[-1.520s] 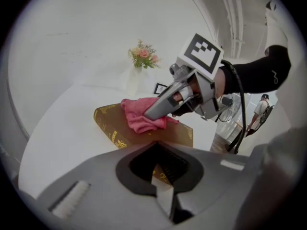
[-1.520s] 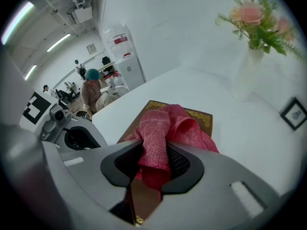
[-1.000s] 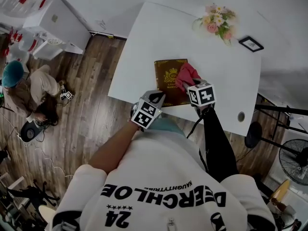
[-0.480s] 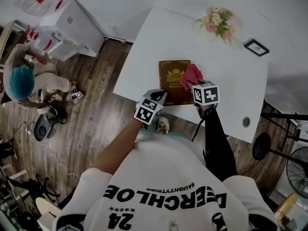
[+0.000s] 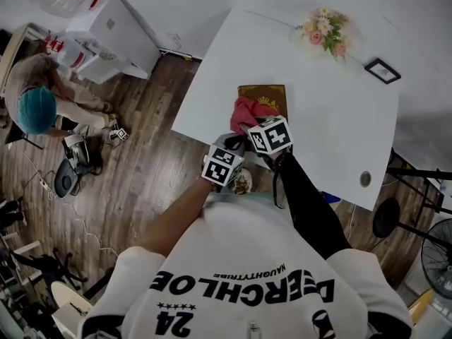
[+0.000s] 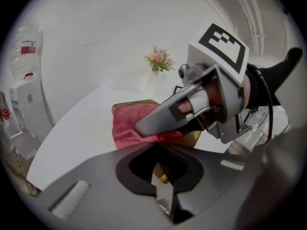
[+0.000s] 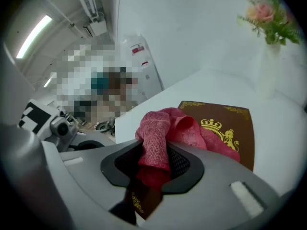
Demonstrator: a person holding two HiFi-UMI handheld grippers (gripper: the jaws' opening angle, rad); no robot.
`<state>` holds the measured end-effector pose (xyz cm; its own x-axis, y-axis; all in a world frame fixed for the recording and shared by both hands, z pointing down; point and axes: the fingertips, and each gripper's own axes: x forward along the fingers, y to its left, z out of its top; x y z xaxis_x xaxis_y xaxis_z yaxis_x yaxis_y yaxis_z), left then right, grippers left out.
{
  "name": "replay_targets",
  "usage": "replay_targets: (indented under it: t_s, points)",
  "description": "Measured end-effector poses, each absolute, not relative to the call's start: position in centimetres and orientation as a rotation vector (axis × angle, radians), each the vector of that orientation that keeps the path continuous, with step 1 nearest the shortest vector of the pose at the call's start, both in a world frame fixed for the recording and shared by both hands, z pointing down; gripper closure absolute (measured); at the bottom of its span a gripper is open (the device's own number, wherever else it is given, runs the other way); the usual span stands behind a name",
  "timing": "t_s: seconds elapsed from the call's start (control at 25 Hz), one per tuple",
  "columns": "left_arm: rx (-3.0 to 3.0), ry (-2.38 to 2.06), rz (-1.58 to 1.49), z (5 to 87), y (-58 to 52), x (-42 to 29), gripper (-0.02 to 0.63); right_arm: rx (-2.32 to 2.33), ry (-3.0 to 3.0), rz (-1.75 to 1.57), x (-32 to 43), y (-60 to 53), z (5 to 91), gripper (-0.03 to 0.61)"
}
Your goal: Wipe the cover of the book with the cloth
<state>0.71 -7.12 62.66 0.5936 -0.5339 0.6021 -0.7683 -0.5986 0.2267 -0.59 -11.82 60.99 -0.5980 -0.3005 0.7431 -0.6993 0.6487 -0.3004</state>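
Mid-wipe: your right gripper (image 7: 152, 164) clamps the pink knitted cloth (image 7: 178, 127) on the brown gold-crested book (image 7: 229, 123), your left gripper (image 6: 161, 170) pinches its near edge; next, sweep toward its far edge.

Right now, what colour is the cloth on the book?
The cloth is pinkish red, clearest in the right gripper view.

**Red cloth bunched on the brown book**

A brown book (image 5: 268, 95) lay on the white table (image 5: 339, 126), with a red cloth (image 5: 242, 111) over its left side. The right gripper (image 5: 251, 123) met the cloth. The left gripper (image 5: 234, 143) sat just beside it, at the table's near edge.
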Motion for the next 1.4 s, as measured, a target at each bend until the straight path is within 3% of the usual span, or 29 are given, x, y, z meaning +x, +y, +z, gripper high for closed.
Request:
replay_targets:
  t_s: [0.48, 1.4]
  points:
    - [2.411, -1.018, 0.73, 63.3, -6.9, 0.6, 0.563, 0.816, -2.138, 0.665, 0.1, -11.5, 61.6, 0.479]
    - [2.418, -0.993, 0.716, 62.5, -6.9, 0.9, 0.563, 1.098, -2.011, 0.78, 12.0, -13.3, 61.5, 0.479]
